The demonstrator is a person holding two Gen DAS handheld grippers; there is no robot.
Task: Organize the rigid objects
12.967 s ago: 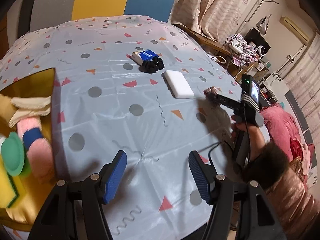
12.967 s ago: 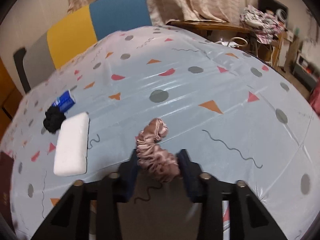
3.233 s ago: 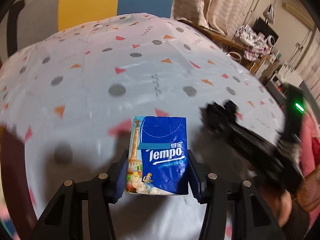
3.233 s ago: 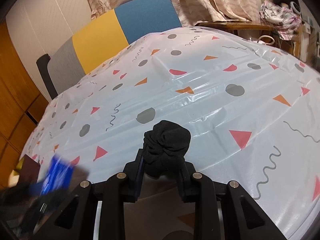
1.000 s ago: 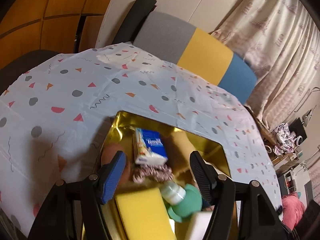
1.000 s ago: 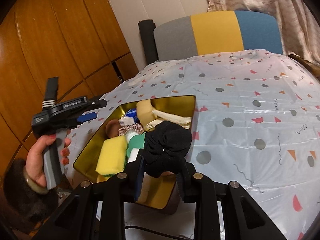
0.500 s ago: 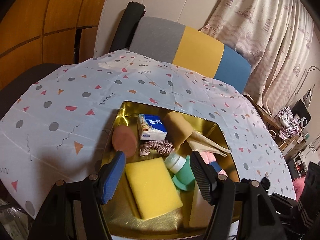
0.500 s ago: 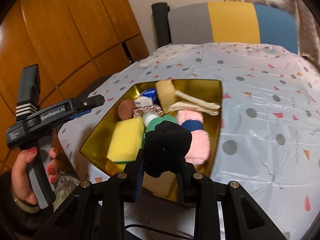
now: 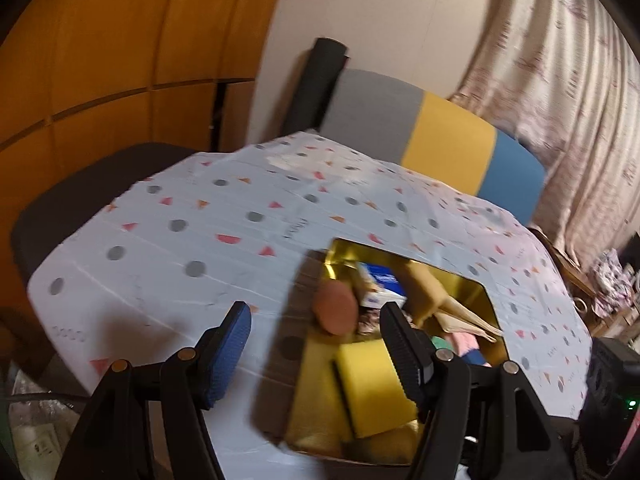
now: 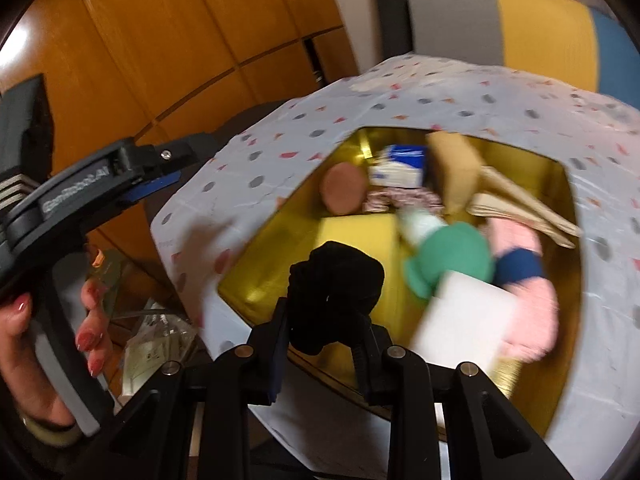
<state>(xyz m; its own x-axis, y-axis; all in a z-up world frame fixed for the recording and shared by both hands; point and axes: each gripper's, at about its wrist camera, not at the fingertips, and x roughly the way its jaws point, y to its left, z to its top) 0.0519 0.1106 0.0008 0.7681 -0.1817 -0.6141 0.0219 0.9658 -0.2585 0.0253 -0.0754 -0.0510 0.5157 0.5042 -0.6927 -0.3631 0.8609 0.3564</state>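
Note:
My right gripper [image 10: 322,320] is shut on a black scrunchie [image 10: 336,286] and holds it above the near end of the gold tray [image 10: 560,184]. The tray holds a yellow sponge [image 10: 356,240], a blue tissue pack [image 10: 400,164], a brown round pad [image 10: 344,190], a green-capped bottle [image 10: 448,260], a white block [image 10: 464,320], pink cloth [image 10: 528,292] and tan cloth [image 10: 456,168]. My left gripper [image 9: 316,344] is open and empty, at the tray's left near corner [image 9: 344,250]. It also shows in the right wrist view [image 10: 160,176], held by a hand.
The tray sits on a table with a pale patterned cloth [image 9: 240,232]. A grey, yellow and blue chair back [image 9: 432,136] stands behind it. Wooden panels [image 10: 180,40] line the left. Plastic bags [image 10: 152,332] lie below the table's left edge.
My left gripper has swung left and drawn back from over the tray. My right gripper has moved closer over the tray with the scrunchie still held.

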